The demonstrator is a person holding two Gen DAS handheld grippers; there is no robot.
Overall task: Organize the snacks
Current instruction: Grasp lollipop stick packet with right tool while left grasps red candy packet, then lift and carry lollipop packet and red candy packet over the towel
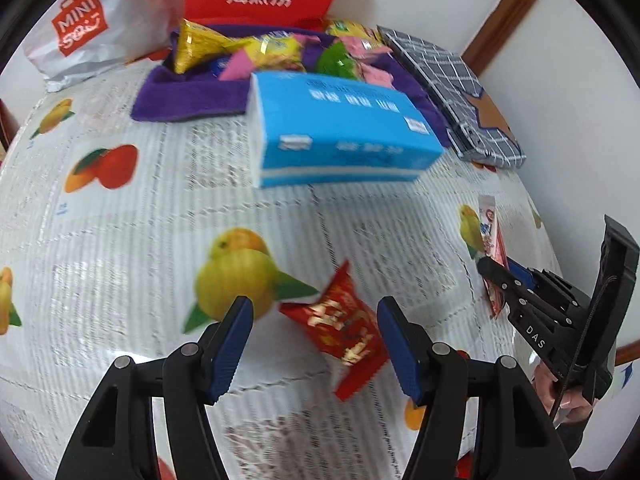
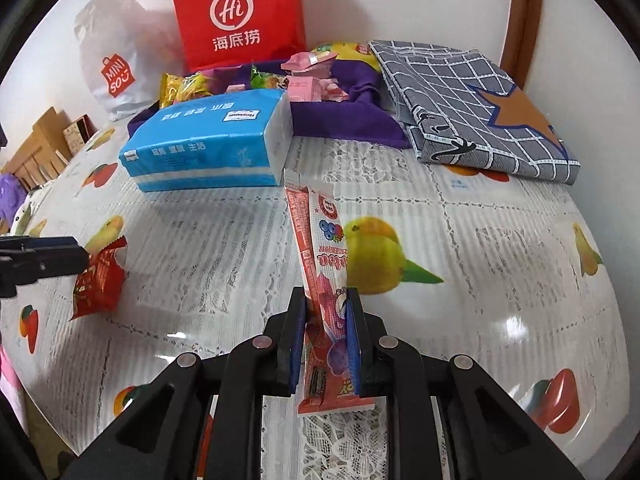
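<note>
Right gripper (image 2: 327, 312): we see it clamped on a pink snack stick (image 2: 320, 248), frame centre.
Left gripper (image 1: 316, 332): half open, empty, around a red packet (image 1: 344, 330) lying on the table (image 1: 140, 240).
Snack pile (image 1: 272, 50): upper centre, on purple cloth (image 1: 188, 96).

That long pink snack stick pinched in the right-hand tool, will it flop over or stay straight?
The pink snack stick juts past the right gripper without drooping, so it probably holds fairly straight. It is a thin, narrow sachet, so likely light. Its wrapper looks glossy, so it may slip if gripped loosely.
</note>
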